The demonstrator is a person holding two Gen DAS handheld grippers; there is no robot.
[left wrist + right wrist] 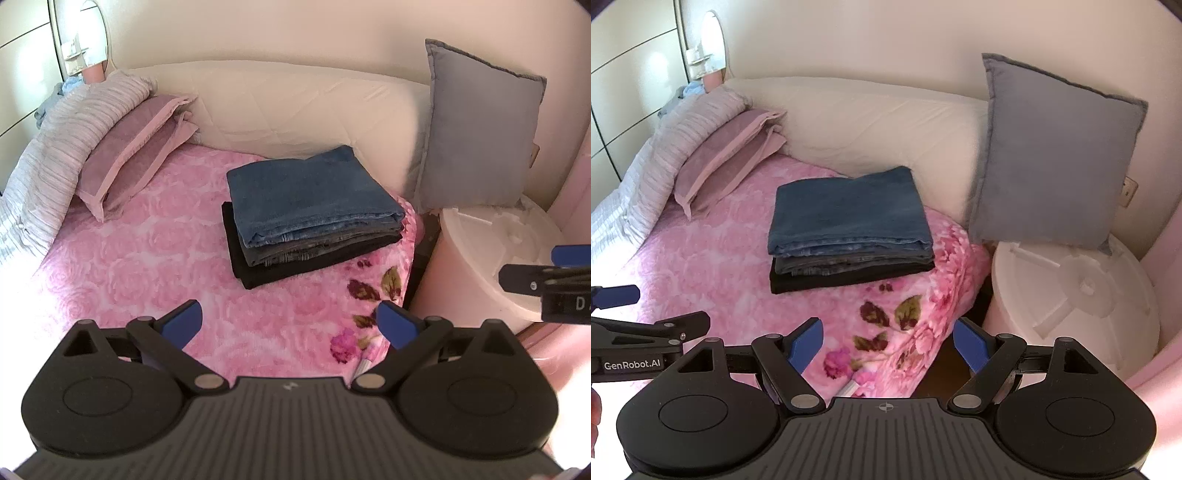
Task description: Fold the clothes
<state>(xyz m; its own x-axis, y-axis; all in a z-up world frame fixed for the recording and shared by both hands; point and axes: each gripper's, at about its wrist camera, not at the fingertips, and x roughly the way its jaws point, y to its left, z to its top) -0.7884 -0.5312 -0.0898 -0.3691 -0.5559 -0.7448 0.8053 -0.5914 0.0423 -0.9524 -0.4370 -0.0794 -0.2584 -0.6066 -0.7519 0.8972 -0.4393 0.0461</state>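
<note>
A stack of folded clothes [310, 210] lies on the pink floral blanket [147, 266]: blue jeans on top, grey jeans under them, a black garment at the bottom. The stack also shows in the right wrist view [849, 229]. My left gripper [290, 325] is open and empty, held above the blanket in front of the stack. My right gripper [888, 345] is open and empty, over the blanket's corner. Each gripper shows at the edge of the other's view, the right one [546, 269] and the left one [635, 314].
A pink pillow [136, 147] and a striped quilt [55, 147] lie at the left. A cream headboard [295, 99] runs behind. A grey-blue cushion [480, 133] leans on a white round stand [491, 258] right of the bed. The bed edge [945, 350] drops to a dark floor.
</note>
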